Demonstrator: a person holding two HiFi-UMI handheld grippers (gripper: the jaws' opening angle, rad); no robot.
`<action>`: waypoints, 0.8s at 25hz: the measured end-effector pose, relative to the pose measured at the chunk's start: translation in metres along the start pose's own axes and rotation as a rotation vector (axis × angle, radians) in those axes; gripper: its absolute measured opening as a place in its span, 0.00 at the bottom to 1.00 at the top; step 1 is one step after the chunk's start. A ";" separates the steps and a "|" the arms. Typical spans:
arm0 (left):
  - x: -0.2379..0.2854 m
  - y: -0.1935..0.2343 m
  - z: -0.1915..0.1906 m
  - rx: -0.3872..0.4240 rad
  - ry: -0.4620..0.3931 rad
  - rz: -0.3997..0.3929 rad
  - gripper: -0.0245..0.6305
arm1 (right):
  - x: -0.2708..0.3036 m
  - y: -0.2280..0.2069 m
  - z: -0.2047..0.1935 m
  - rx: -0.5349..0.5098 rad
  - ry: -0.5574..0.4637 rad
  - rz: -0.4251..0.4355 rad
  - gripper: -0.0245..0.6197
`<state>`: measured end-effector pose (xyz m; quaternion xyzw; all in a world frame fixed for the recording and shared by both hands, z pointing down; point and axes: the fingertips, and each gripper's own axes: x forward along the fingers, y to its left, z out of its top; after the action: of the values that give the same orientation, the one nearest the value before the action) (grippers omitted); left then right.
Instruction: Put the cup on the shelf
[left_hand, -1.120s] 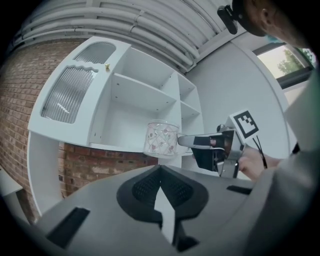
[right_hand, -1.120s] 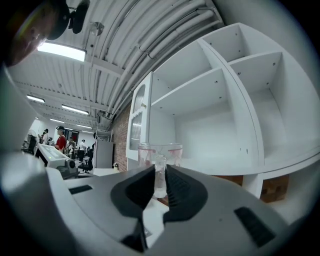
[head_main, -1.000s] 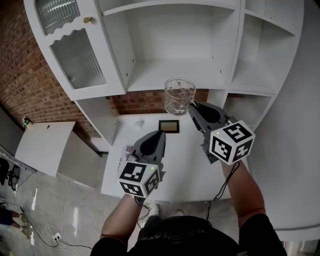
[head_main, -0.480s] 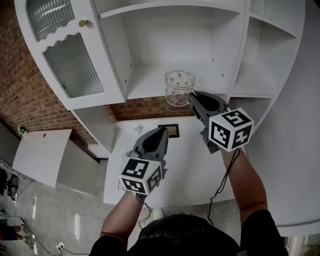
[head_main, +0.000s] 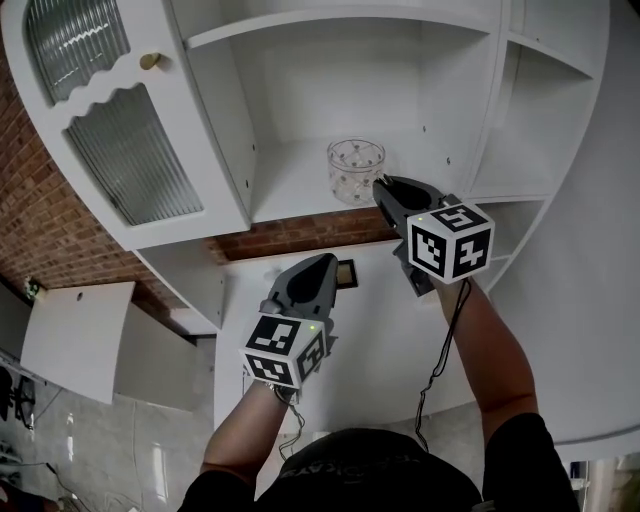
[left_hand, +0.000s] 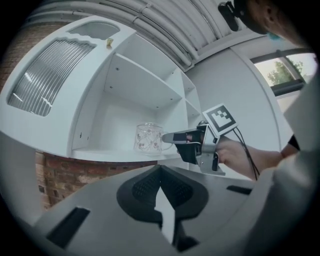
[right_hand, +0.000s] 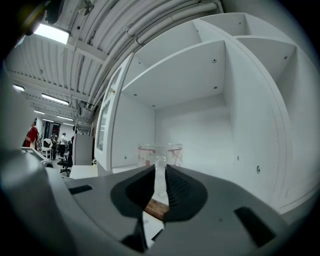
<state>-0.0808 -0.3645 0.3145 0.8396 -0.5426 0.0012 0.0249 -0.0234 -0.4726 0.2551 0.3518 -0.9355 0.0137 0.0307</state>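
A red brick wall (head_main: 35, 225) is seen behind a white shelf unit (head_main: 330, 90) fitted with a ribbed-glass door (head_main: 125, 150). A glossy grey floor (head_main: 90, 450) is shown below. Ceiling strip lights (right_hand: 52, 33) are lit, and a window (left_hand: 285, 67) is glimpsed.

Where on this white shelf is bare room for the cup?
The white shelf board is bare from left wall to right wall. Only its middle is taken, by the clear patterned glass cup in the right gripper.
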 end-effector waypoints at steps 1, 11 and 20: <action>0.002 0.003 0.000 0.000 -0.001 -0.007 0.04 | 0.004 -0.001 0.001 0.000 0.002 -0.006 0.10; 0.017 0.024 0.000 -0.008 -0.006 -0.054 0.04 | 0.036 -0.014 0.000 0.004 0.038 -0.074 0.10; 0.027 0.028 -0.004 -0.014 -0.002 -0.093 0.04 | 0.047 -0.021 -0.002 -0.012 0.049 -0.165 0.10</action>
<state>-0.0955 -0.4008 0.3206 0.8636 -0.5032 -0.0045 0.0301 -0.0446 -0.5194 0.2599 0.4272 -0.9023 0.0142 0.0568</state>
